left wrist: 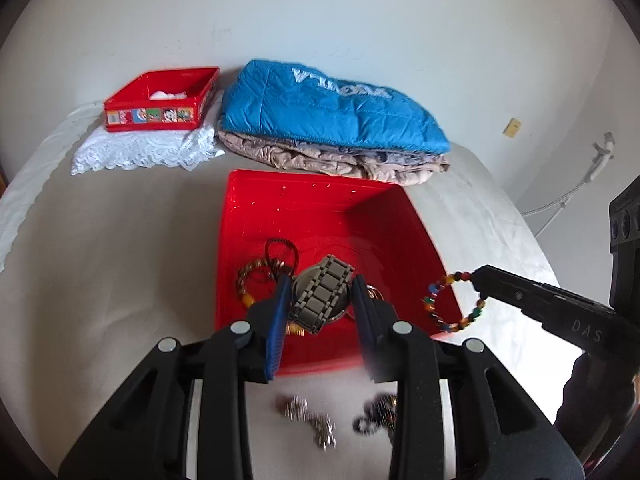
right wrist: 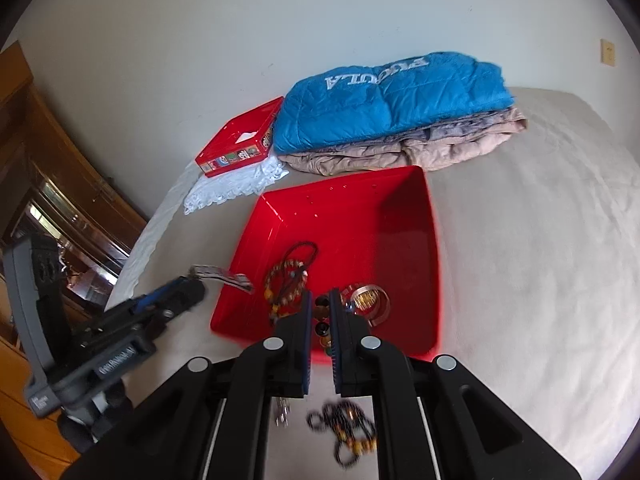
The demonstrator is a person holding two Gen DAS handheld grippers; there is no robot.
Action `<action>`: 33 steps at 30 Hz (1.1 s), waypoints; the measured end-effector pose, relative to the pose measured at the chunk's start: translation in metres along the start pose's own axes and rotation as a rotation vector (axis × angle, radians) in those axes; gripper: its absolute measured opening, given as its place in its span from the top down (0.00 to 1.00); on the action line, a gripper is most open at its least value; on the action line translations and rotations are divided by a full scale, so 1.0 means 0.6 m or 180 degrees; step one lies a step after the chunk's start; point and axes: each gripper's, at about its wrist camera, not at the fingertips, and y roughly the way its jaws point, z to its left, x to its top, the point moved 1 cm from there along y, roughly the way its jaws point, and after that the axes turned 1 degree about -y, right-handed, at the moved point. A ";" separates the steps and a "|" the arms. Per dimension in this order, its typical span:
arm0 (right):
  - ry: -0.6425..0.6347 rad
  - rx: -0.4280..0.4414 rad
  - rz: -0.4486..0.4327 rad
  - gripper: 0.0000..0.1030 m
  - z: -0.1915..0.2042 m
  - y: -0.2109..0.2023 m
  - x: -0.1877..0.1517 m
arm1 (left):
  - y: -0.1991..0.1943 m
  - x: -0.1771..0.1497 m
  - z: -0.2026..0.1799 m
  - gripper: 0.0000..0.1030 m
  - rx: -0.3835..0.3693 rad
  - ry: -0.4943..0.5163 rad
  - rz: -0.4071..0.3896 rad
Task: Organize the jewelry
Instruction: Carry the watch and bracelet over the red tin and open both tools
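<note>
My left gripper [left wrist: 322, 285] is shut on a grey link-band watch [left wrist: 320, 300], held above the near part of the red bin [left wrist: 320, 179]. In the right wrist view that same gripper [right wrist: 195, 285] shows at the left with the watch band [right wrist: 222, 274] sticking out over the bin's rim [right wrist: 344, 179]. My right gripper [right wrist: 321, 301] is shut on a multicoloured bead bracelet [right wrist: 322, 322]. The bracelet [left wrist: 452, 300] hangs as a loop from its tip [left wrist: 478, 279] beside the bin's right wall. Several bracelets and a dark cord [left wrist: 280, 250] lie in the bin.
Silver chain pieces [left wrist: 312, 420] and dark beaded bracelets [right wrist: 348, 428] lie on the pale bed cover in front of the bin. Behind it are a folded blue quilt [left wrist: 332, 108] on beige bedding and a small red tin [left wrist: 160, 100] on white lace. Wooden furniture [right wrist: 60, 184] stands left.
</note>
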 end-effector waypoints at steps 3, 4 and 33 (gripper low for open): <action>0.0005 0.0040 0.0061 0.93 0.000 0.044 0.015 | 0.051 0.016 0.008 0.71 0.0008 -0.0031 0.0121; 0.0001 0.0075 0.0087 0.93 0.002 0.061 0.018 | 0.064 0.017 0.012 0.71 0.0008 -0.0041 0.0155; -0.0006 -0.0371 0.0062 0.72 -0.044 0.114 0.021 | 0.093 0.015 0.031 0.54 0.0118 0.0025 0.0126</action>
